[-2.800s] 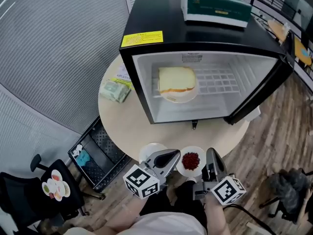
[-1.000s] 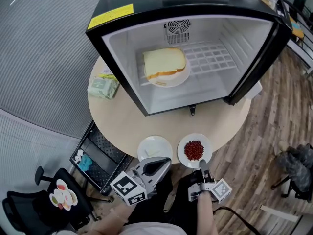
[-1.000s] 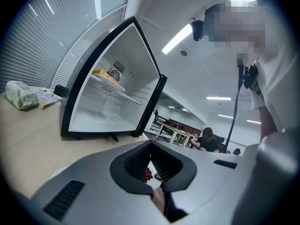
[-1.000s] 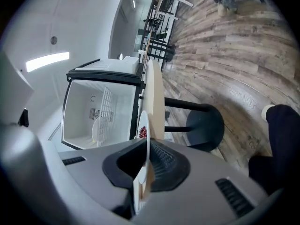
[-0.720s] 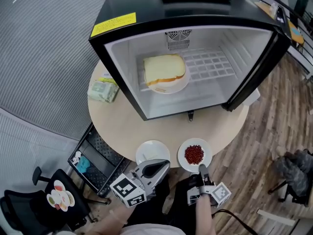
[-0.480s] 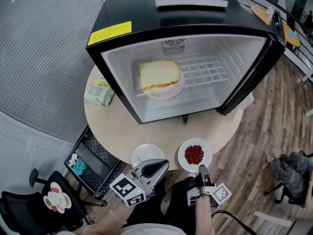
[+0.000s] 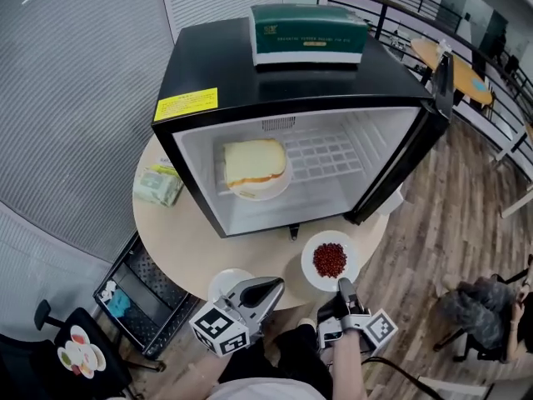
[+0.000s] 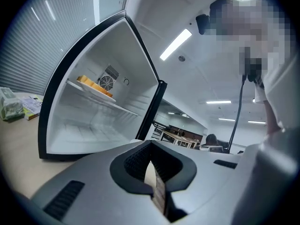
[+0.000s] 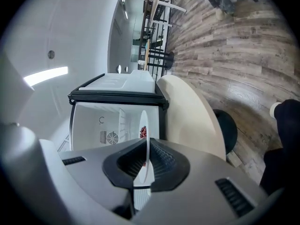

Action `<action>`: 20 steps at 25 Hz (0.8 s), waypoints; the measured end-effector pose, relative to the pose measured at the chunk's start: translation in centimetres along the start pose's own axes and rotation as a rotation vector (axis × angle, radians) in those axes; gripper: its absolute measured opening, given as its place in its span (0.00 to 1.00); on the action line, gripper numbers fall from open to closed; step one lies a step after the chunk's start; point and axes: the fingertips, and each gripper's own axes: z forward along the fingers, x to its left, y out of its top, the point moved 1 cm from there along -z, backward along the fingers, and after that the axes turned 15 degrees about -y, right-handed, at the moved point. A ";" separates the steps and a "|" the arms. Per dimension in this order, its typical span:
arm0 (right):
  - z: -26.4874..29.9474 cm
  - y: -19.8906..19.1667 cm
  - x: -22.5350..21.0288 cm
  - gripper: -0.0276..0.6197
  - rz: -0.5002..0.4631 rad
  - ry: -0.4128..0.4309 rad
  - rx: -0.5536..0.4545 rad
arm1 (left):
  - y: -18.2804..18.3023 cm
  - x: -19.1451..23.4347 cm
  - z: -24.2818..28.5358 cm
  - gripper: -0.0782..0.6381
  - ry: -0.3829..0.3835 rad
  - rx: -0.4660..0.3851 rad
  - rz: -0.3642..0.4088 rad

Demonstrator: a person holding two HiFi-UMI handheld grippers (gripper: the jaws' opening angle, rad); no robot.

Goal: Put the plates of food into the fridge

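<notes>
Half the white plate (image 7: 223, 281) hides under the left gripper (image 7: 273, 287).

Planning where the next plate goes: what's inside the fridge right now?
In the fridge, a sandwich on a white plate sits on the wire shelf's left half; its right half is bare. The plate hides what's beneath it.

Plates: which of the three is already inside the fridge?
The sandwich plate, on the fridge shelf; the red-food plate is in the right gripper, the white plate in the left gripper.
</notes>
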 end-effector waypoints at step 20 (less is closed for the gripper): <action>6.6 3.3 16.5 0.07 -0.081 0.085 0.005 | 6.8 3.8 4.7 0.12 0.059 -0.079 0.140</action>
